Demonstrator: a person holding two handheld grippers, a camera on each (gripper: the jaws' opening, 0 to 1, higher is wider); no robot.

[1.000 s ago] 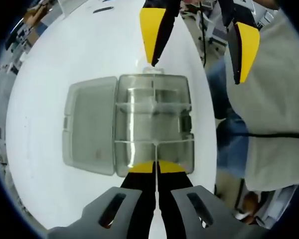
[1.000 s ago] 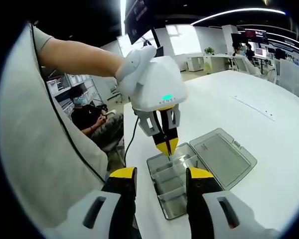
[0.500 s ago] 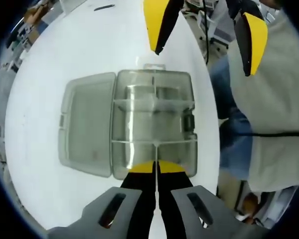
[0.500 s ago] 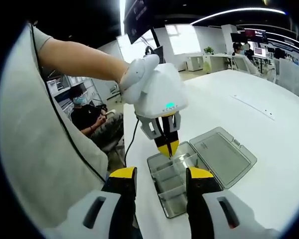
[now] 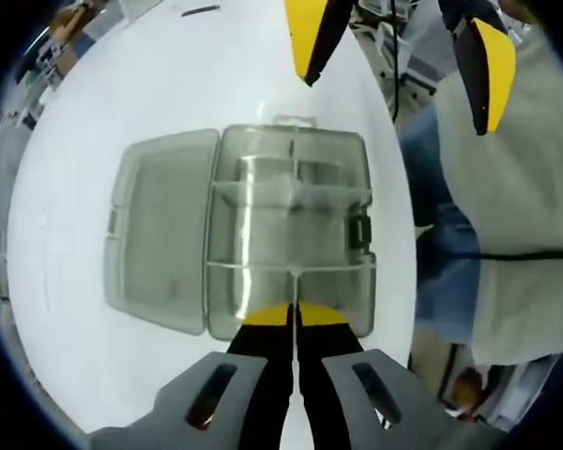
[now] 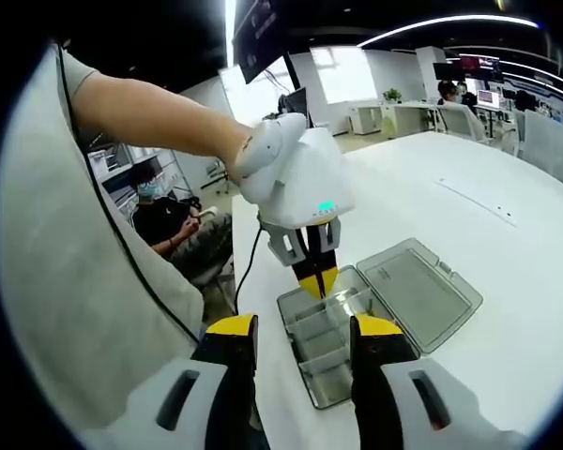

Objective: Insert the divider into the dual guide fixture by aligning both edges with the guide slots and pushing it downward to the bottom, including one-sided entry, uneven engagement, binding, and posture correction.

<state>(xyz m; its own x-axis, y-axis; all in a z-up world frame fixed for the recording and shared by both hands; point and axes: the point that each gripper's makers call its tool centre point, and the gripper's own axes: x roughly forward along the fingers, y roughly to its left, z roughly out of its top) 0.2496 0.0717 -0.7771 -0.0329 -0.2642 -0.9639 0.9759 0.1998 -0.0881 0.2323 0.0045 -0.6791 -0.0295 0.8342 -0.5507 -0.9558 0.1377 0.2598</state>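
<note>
A clear compartment box (image 5: 291, 216) lies open on the white table, its lid (image 5: 159, 234) folded flat to one side. My left gripper (image 5: 294, 314) is shut on a thin clear divider (image 5: 294, 279), seen edge-on over the box's near cross wall. In the right gripper view the left gripper (image 6: 316, 281) points down over the box (image 6: 319, 347), with the divider (image 6: 341, 298) glinting under its yellow tips. My right gripper (image 6: 303, 330) is open and holds nothing, hovering short of the box. Its yellow fingers (image 5: 314, 33) hang at the top of the left gripper view.
The white table (image 6: 507, 234) stretches past the lid (image 6: 422, 295). The table's edge runs close beside the box, with the person's grey shirt (image 5: 525, 187) just beyond it. A seated person (image 6: 164, 220) and office desks are in the background.
The left gripper has come slightly lower toward the box and tilted a little, still shut on the divider. The right gripper has stayed open and nearly still.
</note>
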